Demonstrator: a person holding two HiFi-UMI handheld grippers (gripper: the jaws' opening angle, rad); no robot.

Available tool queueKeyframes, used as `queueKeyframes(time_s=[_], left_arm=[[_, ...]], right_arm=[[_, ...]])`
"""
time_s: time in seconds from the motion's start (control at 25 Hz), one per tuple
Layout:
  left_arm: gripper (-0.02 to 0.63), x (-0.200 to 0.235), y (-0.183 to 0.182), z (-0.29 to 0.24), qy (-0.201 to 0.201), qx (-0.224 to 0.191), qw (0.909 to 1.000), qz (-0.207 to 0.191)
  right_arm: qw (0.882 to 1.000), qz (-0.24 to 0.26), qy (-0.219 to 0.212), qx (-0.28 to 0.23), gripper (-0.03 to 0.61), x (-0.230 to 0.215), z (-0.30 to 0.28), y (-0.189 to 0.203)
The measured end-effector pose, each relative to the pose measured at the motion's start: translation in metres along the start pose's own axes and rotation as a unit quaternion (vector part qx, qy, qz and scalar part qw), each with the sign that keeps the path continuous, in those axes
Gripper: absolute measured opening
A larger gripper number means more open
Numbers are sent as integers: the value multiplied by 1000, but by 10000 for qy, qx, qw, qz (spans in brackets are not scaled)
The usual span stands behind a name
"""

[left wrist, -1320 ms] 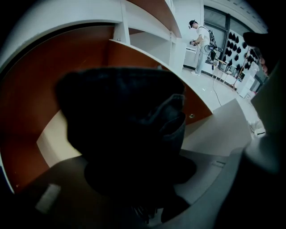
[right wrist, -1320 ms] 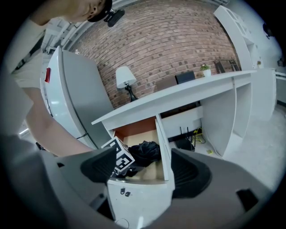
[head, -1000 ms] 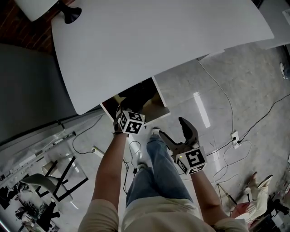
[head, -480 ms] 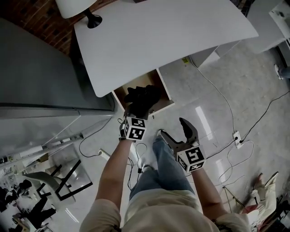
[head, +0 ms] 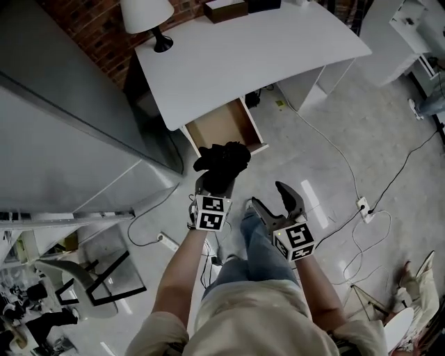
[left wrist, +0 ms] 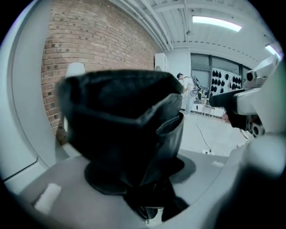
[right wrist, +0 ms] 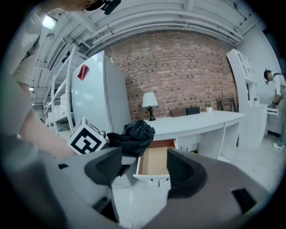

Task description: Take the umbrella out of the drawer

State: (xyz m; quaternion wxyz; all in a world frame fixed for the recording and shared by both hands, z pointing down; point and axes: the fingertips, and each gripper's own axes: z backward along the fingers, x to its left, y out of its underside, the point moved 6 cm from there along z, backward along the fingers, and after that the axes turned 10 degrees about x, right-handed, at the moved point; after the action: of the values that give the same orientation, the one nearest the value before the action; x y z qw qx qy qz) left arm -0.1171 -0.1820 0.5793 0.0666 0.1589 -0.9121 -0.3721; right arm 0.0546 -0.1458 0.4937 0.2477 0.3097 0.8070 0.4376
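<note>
A folded black umbrella (head: 222, 161) hangs in the air in front of the open drawer (head: 224, 125) of the white desk (head: 243, 52). My left gripper (head: 213, 182) is shut on it, and the umbrella (left wrist: 125, 134) fills the left gripper view. In the right gripper view the umbrella (right wrist: 133, 136) shows left of the wooden drawer (right wrist: 154, 162), which has nothing in it. My right gripper (head: 277, 201) is lower right of the umbrella, apart from it; its jaws are closing with nothing between them.
A lamp (head: 147, 17) and a box (head: 224, 10) stand on the desk's far side. A tall grey cabinet (head: 62, 139) rises on the left. Cables (head: 361, 181) and a socket (head: 361, 206) lie on the floor to the right. The person's legs (head: 247, 257) are below.
My left gripper has lifted the umbrella out of the drawer and back toward me. The right gripper has risen alongside. The view has pulled back from the desk.
</note>
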Motion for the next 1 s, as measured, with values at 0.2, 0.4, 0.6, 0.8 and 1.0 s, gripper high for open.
queueKeyframes(time_s=[0.2, 0.4, 0.6, 0.8, 1.0], left_arm=[[238, -27, 14, 71, 7, -375, 9993, 10], [238, -49, 28, 141, 23, -835, 9964, 159], [238, -65, 51, 208, 9, -1138, 9929, 346], [238, -77, 74, 267, 10, -1351, 9882, 718], [239, -81, 90, 314, -127, -1530, 9835, 956]], right_arm=[[9987, 248, 444, -99, 177, 42, 47, 11], [9955, 499, 780, -224, 58, 83, 92, 18], [9944, 557, 810, -394, 14, 124, 130, 20], [9955, 511, 649, -467, 3, 157, 159, 21], [9956, 592, 495, -524, 3, 175, 173, 13]])
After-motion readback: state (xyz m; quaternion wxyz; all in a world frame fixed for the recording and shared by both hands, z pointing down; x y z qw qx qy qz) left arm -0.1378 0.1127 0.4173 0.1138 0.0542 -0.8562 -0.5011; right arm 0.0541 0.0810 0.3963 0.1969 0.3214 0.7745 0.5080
